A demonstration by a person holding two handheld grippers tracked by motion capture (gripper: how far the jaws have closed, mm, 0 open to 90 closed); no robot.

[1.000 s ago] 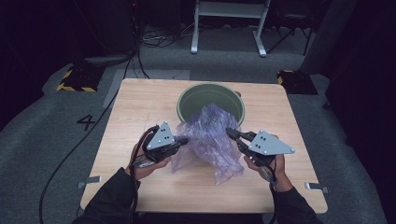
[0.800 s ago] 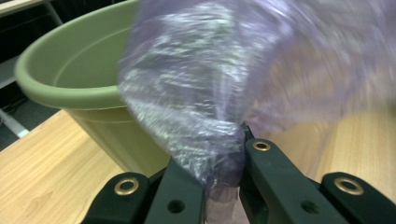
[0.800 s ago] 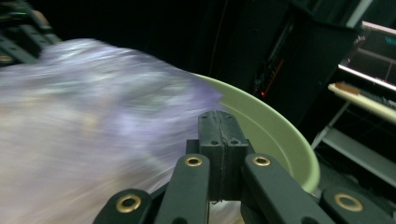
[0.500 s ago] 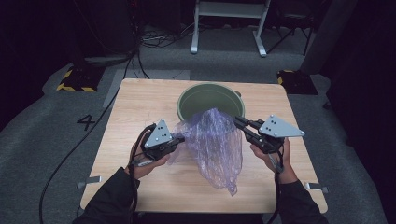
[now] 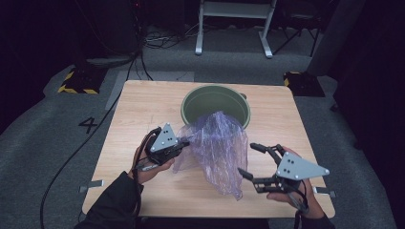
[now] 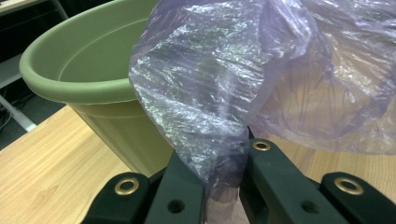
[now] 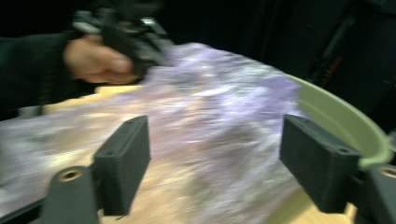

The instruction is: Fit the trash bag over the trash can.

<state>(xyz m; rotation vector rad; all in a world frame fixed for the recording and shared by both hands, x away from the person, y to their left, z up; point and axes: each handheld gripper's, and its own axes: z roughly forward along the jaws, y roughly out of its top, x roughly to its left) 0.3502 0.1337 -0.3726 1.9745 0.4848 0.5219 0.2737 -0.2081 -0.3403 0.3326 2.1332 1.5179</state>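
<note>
The left tongs [image 5: 184, 142] are clenched on one crinkled purple plastic bag [image 5: 217, 148], which drapes from the rim of the single green bucket [image 5: 215, 101] onto the counter [image 5: 138, 109], while the right tongs [image 5: 252, 162] gape wide, released beside it.

Dark room; grey carpet [image 5: 57, 143]; white stand legs [image 5: 234, 28]; floor cables [image 5: 157, 40].

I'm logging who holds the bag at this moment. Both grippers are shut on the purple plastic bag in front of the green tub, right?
Not quite. Only the left gripper is shut on the purple plastic bag; the left gripper view shows the film pinched between its jaws. The right gripper is open, apart from the bag, as the high view shows. The bag does sit in front of the green tub.
</note>
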